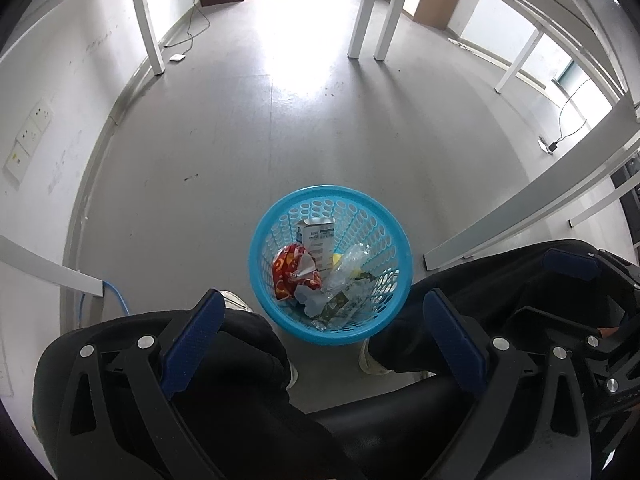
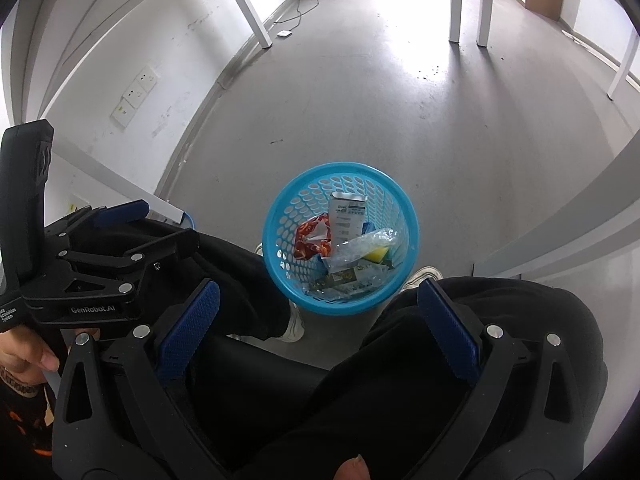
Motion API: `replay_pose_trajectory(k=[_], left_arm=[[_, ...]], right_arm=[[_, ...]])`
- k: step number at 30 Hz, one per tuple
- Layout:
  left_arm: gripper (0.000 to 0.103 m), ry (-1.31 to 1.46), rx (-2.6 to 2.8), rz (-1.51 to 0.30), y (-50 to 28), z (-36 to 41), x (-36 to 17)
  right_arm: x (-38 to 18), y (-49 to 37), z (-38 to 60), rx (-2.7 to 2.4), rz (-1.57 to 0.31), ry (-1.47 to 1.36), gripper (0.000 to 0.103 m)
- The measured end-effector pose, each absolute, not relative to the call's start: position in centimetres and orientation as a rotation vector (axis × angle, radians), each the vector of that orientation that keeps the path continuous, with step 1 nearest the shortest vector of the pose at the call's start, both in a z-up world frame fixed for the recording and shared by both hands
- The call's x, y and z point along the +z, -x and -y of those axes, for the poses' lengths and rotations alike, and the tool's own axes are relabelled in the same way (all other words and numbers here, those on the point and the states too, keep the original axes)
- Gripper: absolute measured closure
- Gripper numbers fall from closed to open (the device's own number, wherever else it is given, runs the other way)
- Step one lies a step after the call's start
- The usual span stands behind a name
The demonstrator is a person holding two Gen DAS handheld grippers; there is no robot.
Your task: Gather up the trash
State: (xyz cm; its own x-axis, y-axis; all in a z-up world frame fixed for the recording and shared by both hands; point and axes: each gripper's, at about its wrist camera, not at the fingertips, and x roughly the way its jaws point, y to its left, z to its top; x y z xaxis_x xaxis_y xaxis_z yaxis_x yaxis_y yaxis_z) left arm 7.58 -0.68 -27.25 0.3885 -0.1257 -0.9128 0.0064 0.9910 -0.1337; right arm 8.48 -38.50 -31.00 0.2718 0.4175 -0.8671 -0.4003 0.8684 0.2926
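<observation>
A blue perforated waste basket (image 1: 264, 236) (image 2: 280, 208) stands on the grey floor between a seated person's feet. Inside lie a red snack wrapper (image 1: 290, 270) (image 2: 310, 236), a white carton (image 1: 318, 240) (image 2: 348, 214), a clear crumpled plastic bottle (image 1: 346, 266) (image 2: 366, 242), a yellow sponge (image 2: 378, 255) and other scraps. My left gripper (image 1: 324, 320) hovers above the person's lap, open and empty. Beside it my right gripper (image 2: 318, 308) is also open with nothing between its blue pads. The left gripper (image 2: 116, 216) shows at the left of the right wrist view.
The person's black-trousered legs (image 1: 500, 280) (image 2: 460, 360) flank the basket, with white shoes (image 1: 236, 300) (image 2: 424, 274) beside it. White table legs (image 1: 362, 12) (image 2: 454, 0) stand farther off. A wall with sockets (image 1: 28, 136) runs on the left, cables (image 1: 196, 28) along it.
</observation>
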Motion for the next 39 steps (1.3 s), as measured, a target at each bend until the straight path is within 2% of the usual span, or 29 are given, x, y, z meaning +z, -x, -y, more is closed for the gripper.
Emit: replay_pose_trajectory(k=[39], left_arm=[[0.006, 0.163, -0.05, -1.191, -7.8, -0.1, -27.8]], right_arm=[[-31.6, -9.8, 38.3, 0.544, -1.177, -0.054, 0.008]])
